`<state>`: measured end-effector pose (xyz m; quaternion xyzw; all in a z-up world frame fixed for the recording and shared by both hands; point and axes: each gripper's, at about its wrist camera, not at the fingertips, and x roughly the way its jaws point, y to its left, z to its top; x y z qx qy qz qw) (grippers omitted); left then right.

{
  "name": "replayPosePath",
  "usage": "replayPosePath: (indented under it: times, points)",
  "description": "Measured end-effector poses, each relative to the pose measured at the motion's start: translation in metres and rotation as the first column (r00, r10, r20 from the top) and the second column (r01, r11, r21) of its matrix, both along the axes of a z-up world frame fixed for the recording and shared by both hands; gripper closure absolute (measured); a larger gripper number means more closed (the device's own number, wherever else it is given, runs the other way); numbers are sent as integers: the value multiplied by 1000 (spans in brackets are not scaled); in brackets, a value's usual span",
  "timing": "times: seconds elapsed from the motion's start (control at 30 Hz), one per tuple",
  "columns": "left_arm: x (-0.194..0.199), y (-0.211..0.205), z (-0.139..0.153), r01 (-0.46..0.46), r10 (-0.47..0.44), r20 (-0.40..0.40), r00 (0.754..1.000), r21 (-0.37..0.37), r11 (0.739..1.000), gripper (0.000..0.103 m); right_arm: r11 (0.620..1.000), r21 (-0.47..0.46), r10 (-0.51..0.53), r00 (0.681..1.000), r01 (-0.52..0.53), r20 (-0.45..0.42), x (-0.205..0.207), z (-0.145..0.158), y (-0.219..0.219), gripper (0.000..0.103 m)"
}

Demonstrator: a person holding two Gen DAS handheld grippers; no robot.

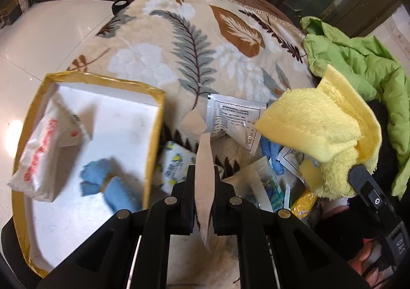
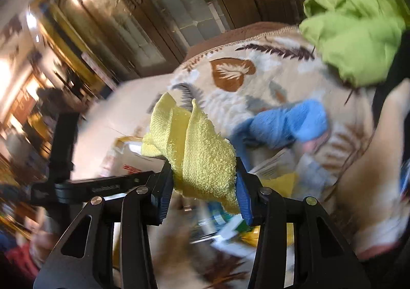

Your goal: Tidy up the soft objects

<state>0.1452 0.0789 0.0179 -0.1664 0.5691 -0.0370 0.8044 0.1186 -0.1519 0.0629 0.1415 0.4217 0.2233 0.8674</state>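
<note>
My left gripper [image 1: 203,173] is shut on a thin beige strip [image 1: 202,150] that stands up edge-on between its jaws, above the leaf-print blanket [image 1: 205,45]. To its left sits a yellow-rimmed box [image 1: 156,135] holding a white tissue pack [image 1: 43,150] and a blue cloth [image 1: 112,186]. My right gripper [image 2: 202,178] is shut on a folded yellow towel [image 2: 194,145], which hangs lifted at the right of the left wrist view as the yellow towel [image 1: 312,122]. Another blue cloth [image 2: 287,125] lies on the blanket beyond it.
A green garment [image 1: 358,63] is heaped at the blanket's right edge. Under the towel lies a pile of sachets: a white printed sachet [image 1: 235,114], a lemon-print pack [image 1: 174,168], a clear packet [image 1: 256,181]. White tiled floor [image 1: 51,32] lies left of the blanket. The right wrist view is blurred.
</note>
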Motion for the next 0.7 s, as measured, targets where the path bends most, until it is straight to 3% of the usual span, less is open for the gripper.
replayPosePath:
  times: [0.33, 0.6, 0.7]
  points:
    - [-41, 65, 30, -37, 32, 43, 999, 104, 994, 96, 963, 262, 81, 993, -57, -81, -11, 5, 67, 60]
    - [-54, 108, 18, -75, 72, 26, 997, 194, 978, 95, 910, 414, 135, 962, -25, -239, 1, -36, 144, 60]
    - [-54, 117, 6, -86, 87, 6, 996, 208, 974, 95, 863, 504, 165, 922, 37, -350, 7, -65, 164, 59]
